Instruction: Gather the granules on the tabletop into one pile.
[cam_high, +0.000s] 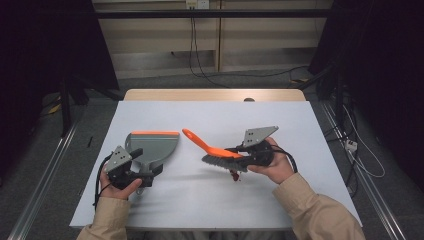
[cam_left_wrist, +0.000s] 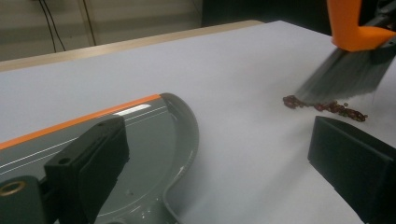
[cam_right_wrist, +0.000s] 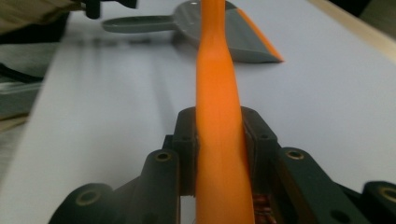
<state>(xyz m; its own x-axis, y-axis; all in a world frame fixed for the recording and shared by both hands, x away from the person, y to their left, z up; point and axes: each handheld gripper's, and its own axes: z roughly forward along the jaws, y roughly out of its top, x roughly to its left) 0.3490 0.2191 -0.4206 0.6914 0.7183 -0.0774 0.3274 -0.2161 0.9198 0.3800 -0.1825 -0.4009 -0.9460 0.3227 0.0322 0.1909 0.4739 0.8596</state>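
Observation:
A grey dustpan (cam_high: 152, 145) with an orange front lip lies flat on the white tabletop, left of centre. My left gripper (cam_high: 148, 173) sits at its handle with the jaws wide open. In the left gripper view (cam_left_wrist: 219, 140) the pan (cam_left_wrist: 154, 135) lies by the left jaw and is not clamped. My right gripper (cam_high: 239, 152) is shut on the orange handle of a brush (cam_high: 210, 147), seen between its jaws (cam_right_wrist: 219, 140). The grey bristles (cam_left_wrist: 345, 74) hang just over a small pile of dark red bits (cam_left_wrist: 327, 106) on the table (cam_high: 235, 175).
The white board (cam_high: 200, 200) rests on a wooden table whose far edge (cam_high: 215, 95) shows behind it. Cables and metal rails run along the floor on both sides. A person's beige sleeves come in from the bottom.

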